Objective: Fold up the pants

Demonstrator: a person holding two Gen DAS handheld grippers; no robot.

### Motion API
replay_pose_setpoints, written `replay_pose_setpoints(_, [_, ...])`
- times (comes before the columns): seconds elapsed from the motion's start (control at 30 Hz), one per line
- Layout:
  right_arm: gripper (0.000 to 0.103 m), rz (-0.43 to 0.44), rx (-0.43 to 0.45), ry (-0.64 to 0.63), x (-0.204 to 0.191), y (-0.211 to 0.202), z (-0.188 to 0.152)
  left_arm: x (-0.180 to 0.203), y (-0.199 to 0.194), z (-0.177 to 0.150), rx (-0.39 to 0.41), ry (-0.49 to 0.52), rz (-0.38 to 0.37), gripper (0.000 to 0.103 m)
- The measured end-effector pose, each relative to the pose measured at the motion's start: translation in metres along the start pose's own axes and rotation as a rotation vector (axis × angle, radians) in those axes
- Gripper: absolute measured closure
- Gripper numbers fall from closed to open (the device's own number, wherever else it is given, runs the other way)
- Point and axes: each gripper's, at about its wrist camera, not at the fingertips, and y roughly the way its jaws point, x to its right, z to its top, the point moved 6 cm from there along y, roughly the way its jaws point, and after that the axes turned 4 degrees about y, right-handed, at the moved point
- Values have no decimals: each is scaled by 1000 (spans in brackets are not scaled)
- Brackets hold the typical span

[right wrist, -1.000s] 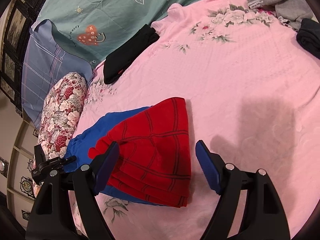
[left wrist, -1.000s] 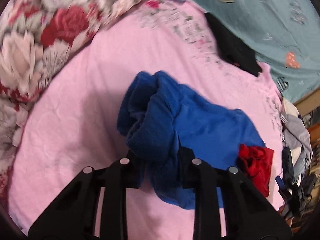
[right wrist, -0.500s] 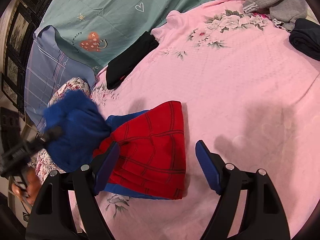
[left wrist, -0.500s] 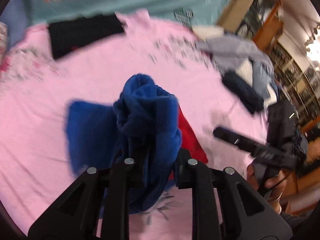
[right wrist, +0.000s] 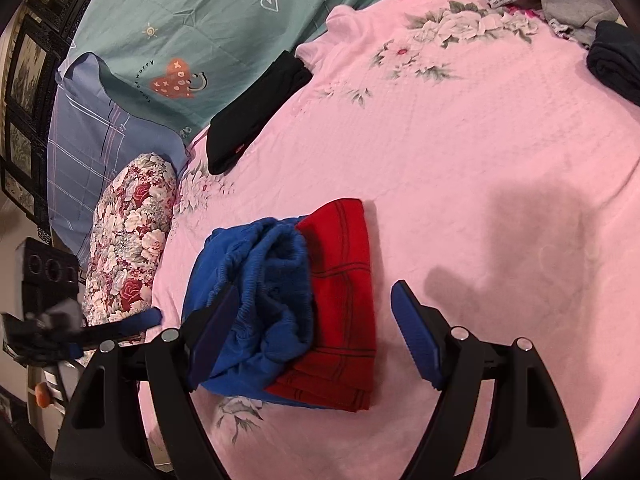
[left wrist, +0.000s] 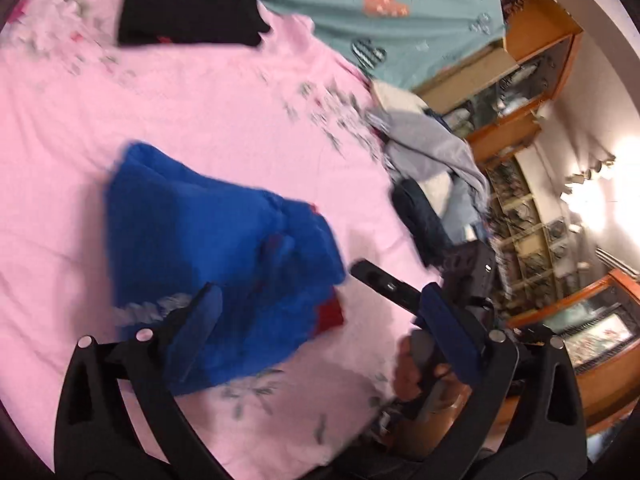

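The pants lie bunched on the pink sheet (right wrist: 460, 160). Their blue part (right wrist: 260, 292) is folded over onto the red checked part (right wrist: 344, 300). In the left wrist view the blue cloth (left wrist: 208, 248) covers nearly all the red (left wrist: 330, 314). My left gripper (left wrist: 320, 308) hovers over the bundle with its jaws opening wide; the pads press on nothing and the cloth lies loose below. Its blue fingertip (right wrist: 140, 318) shows at the left edge of the right wrist view. My right gripper (right wrist: 316, 300) stands open just above the bundle, holding nothing.
A folded black garment (right wrist: 256, 112) lies at the far side beside a teal sheet (right wrist: 180, 20). A floral pillow (right wrist: 128, 236) is at the left. A grey clothes heap (left wrist: 432, 152) and a dark garment (right wrist: 616, 64) are at the right. Wooden cabinets (left wrist: 520, 80) stand beyond the bed.
My left gripper swung the blue cloth across onto the red part, then opened and let it drop. The right gripper stayed where it was, open.
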Motion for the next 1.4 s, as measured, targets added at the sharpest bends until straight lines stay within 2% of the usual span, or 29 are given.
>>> replay_pose_setpoints(0.1, [24, 26, -37, -7, -10, 8, -3, -30, -15, 2, 60, 37, 242, 2])
replay_pose_setpoints(0.13, [24, 33, -45, -19, -14, 9, -3, -47, -16, -2, 68, 26, 333, 2])
replay_pose_setpoints(0.17, [24, 40, -49, -30, -18, 10, -4, -62, -17, -3, 64, 6, 389, 2])
replay_pose_setpoints(0.2, [24, 47, -49, -39, -23, 10, -4, -75, -14, -7, 51, -18, 430, 2])
replay_pose_setpoints(0.27, [22, 66, -54, -42, -29, 12, -4, -99, -3, -19, 6, -58, 464, 2])
replay_pose_setpoints(0.3, [14, 82, -65, -34, -32, 14, -4, -105, 4, -26, -17, -65, 475, 2])
replay_pose_setpoints(0.33, [14, 94, -73, -25, -34, 17, -4, -110, 12, -35, -45, -59, 495, 2])
replay_pose_setpoints(0.43, [13, 83, -108, -20, -38, 30, -7, -115, 24, -48, -47, -22, 516, 2])
replay_pose_setpoints(0.57, [14, 24, -146, -60, -44, 54, -11, -113, 22, -46, -41, -4, 532, 2])
replay_pose_setpoints(0.63, [29, -16, -170, -87, -47, 67, -16, -114, 24, -44, -43, -17, 526, 2])
replay_pose_setpoints(0.7, [57, -47, -161, -118, -52, 72, -18, -114, 24, -45, -47, -35, 505, 2])
replay_pose_setpoints(0.77, [71, -25, -147, -147, -61, 67, -19, -112, 21, -44, -47, -52, 483, 2])
replay_pose_setpoints(0.87, [76, 37, -85, -227, -89, 42, -17, -114, 14, -39, -22, -97, 460, 2])
replay_pose_setpoints(1.0, [77, 171, 5, -304, -118, -5, -14, -108, 3, -30, 19, -100, 456, 2])
replay_pose_setpoints(1.07, [77, 163, 41, -294, -110, -19, -8, -104, 6, -27, 24, -81, 455, 2])
replay_pose_setpoints(1.17, [76, 71, 22, -240, -70, -13, -4, -102, 28, -29, -15, -51, 474, 2])
replay_pose_setpoints(1.23, [72, -73, -37, -166, -27, 13, -6, -103, 41, -32, -44, -35, 478, 2])
replay_pose_setpoints(1.27, [53, -175, -67, -156, -7, 26, -10, -103, 44, -33, -50, -23, 502, 2])
replay_pose_setpoints(1.3, [40, -245, -88, -160, 8, 36, -14, -101, 43, -32, -43, -5, 516, 2])
replay_pose_setpoints(1.4, [36, -241, -57, -222, -2, 27, -13, -100, 38, -30, -61, 14, 523, 2])
